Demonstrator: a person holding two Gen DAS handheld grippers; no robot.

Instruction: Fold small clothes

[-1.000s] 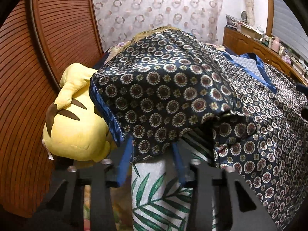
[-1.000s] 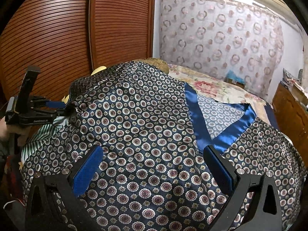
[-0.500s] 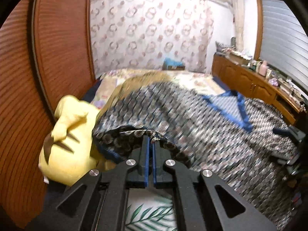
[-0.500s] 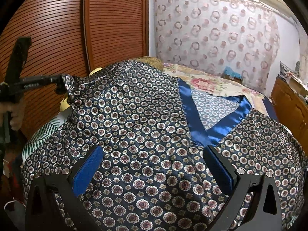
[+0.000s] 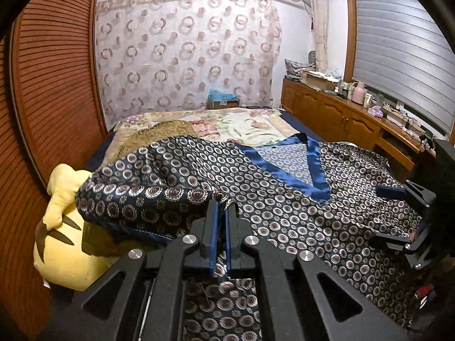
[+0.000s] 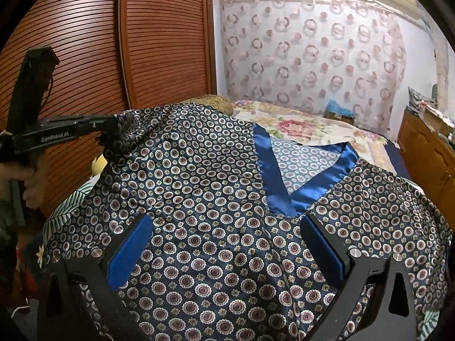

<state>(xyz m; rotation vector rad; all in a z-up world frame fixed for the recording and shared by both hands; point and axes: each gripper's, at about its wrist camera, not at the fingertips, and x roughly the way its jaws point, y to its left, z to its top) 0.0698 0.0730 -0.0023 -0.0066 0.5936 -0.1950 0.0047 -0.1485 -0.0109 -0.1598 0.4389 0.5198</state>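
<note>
A navy patterned satin top (image 6: 216, 199) with a bright blue V-neck band (image 6: 284, 199) lies spread on the bed; it also shows in the left wrist view (image 5: 284, 199). My left gripper (image 5: 221, 213) is shut on the top's left sleeve edge and holds that bunched edge raised; it shows at the left of the right wrist view (image 6: 113, 128). My right gripper (image 6: 227, 244) is open, its blue pads (image 6: 130, 250) spread wide just above the top's chest. It shows at the right edge of the left wrist view (image 5: 398, 213).
A yellow plush toy (image 5: 65, 227) lies under the sleeve at the left. A wooden slatted wardrobe (image 6: 85, 56) stands left. A leaf-print cloth (image 6: 71, 204) peeks out under the top. A floral bedspread (image 5: 227, 125) lies beyond, and a wooden cabinet (image 5: 341, 119) runs along the right.
My left gripper closed on the sleeve edge and lifted it up and toward the top's middle. The right gripper stayed open over the chest.
</note>
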